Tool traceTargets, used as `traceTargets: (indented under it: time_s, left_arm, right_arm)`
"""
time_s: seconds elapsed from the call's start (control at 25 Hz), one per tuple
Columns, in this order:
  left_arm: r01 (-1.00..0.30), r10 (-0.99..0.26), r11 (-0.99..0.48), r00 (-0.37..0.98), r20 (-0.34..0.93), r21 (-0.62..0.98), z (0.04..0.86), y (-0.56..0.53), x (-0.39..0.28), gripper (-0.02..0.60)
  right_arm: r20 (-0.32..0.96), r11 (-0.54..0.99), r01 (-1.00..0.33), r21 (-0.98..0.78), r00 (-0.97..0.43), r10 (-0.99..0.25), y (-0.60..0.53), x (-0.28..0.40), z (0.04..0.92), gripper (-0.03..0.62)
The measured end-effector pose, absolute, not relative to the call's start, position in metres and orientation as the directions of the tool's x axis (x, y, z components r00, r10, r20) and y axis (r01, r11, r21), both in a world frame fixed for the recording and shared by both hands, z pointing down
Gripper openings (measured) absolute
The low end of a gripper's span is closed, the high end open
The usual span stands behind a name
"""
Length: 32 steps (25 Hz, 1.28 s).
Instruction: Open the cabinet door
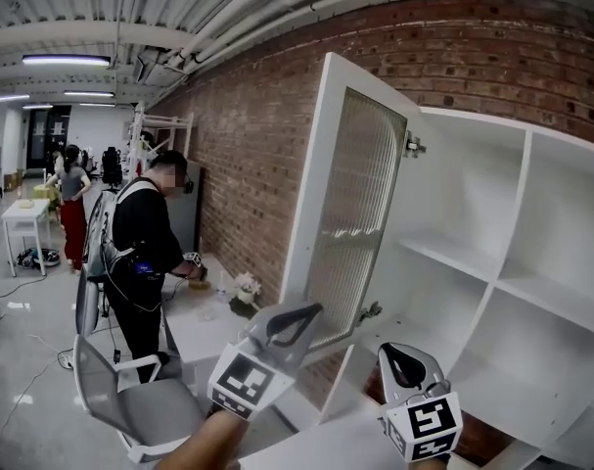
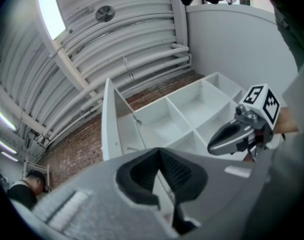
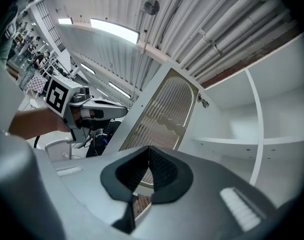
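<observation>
With the left hand-held gripper (image 1: 309, 310) and right hand-held gripper (image 1: 393, 352) both closed empty, the unheld white ribbed-glass cabinet door (image 1: 350, 213) mid-frame could swing shut if bumped.

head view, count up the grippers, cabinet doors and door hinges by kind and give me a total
grippers: 2, left gripper and right gripper
cabinet door: 1, standing open
door hinges: 2, upper hinge and lower hinge
total: 5

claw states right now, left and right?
Left claw: closed, holding nothing.
Right claw: closed, holding nothing.
</observation>
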<state>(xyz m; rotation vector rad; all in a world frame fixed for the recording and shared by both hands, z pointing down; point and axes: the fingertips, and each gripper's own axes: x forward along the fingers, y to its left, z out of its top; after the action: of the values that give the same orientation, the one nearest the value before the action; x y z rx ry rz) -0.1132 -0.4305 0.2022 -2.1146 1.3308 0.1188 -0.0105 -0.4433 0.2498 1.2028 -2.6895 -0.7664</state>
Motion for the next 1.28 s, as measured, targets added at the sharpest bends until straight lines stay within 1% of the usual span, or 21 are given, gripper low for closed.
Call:
traceTargets:
  time_s: [0.8,1.28]
  left_arm:
    - [-0.797,-0.764,-0.389,0.56,-0.321,-0.463,0.226,-0.437,-0.061,0.002]
    - [-0.771,-0.755,-0.425,0.591,-0.283,-0.474,0.244,-0.442,-0.04,0.002]
  right_arm:
    - [-0.108,0.518,-0.691,0.505,-0.646,-0.756,-0.439,0.021,0.252,0.005]
    - [-0.104,0.526,-0.683,0.506,-0.654,-0.749,-0.442,0.025,0.253,0.005]
